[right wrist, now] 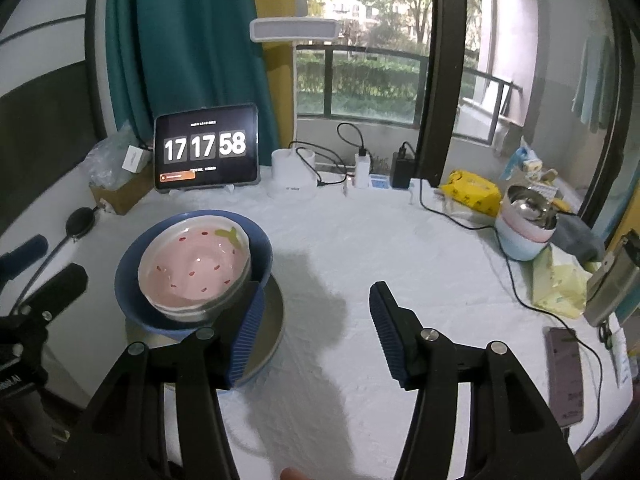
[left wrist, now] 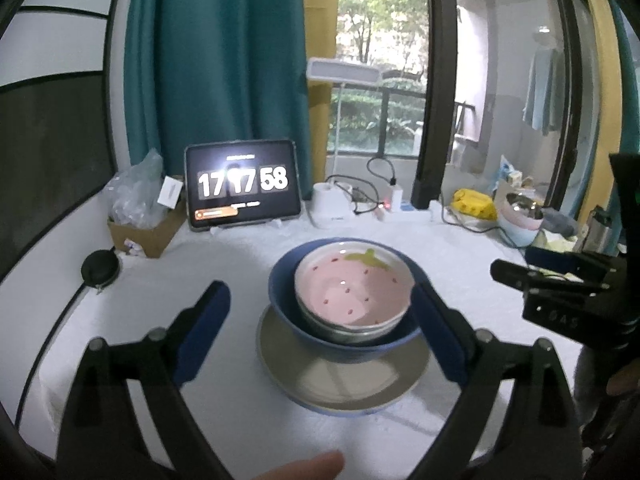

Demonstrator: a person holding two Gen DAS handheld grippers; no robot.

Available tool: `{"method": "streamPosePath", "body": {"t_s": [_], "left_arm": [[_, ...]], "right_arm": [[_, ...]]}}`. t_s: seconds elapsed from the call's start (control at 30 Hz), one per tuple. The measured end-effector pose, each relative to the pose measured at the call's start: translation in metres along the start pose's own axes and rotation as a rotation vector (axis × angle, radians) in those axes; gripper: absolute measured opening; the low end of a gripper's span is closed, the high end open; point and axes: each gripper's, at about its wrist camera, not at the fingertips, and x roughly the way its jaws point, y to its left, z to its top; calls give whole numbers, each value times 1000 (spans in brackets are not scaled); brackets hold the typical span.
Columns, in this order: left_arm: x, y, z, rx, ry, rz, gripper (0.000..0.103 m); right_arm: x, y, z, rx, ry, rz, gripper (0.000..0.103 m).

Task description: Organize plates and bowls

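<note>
A pink strawberry-pattern bowl [left wrist: 354,290] sits nested in a blue bowl [left wrist: 288,308], with a grey-rimmed dish between them. The stack stands on a grey plate [left wrist: 344,384] on the white table. My left gripper [left wrist: 320,320] is open, its blue pads either side of the stack, not touching it. In the right wrist view the same pink bowl [right wrist: 194,266], blue bowl [right wrist: 132,300] and plate [right wrist: 270,320] lie at the left. My right gripper [right wrist: 316,320] is open and empty, to the right of the stack; its left pad overlaps the plate's edge in view.
A tablet clock [right wrist: 206,148] stands at the back, with a cardboard box [right wrist: 120,192], a lamp base [right wrist: 290,172] and chargers with cables. At the right are a stack of pastel bowls [right wrist: 524,232], a yellow packet [right wrist: 472,192], tissues and a phone [right wrist: 566,376].
</note>
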Motion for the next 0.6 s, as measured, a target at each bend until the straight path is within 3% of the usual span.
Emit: {"method": "streamPosePath", "body": {"t_s": [0.2, 0.6], "left_arm": [[-22, -13, -2, 47, -68, 38, 93], [-51, -22, 0, 24, -152, 8, 93]], "right_arm": [[-26, -3, -10, -11, -60, -35, 63], [-89, -30, -17, 42, -196, -101, 64]]}}
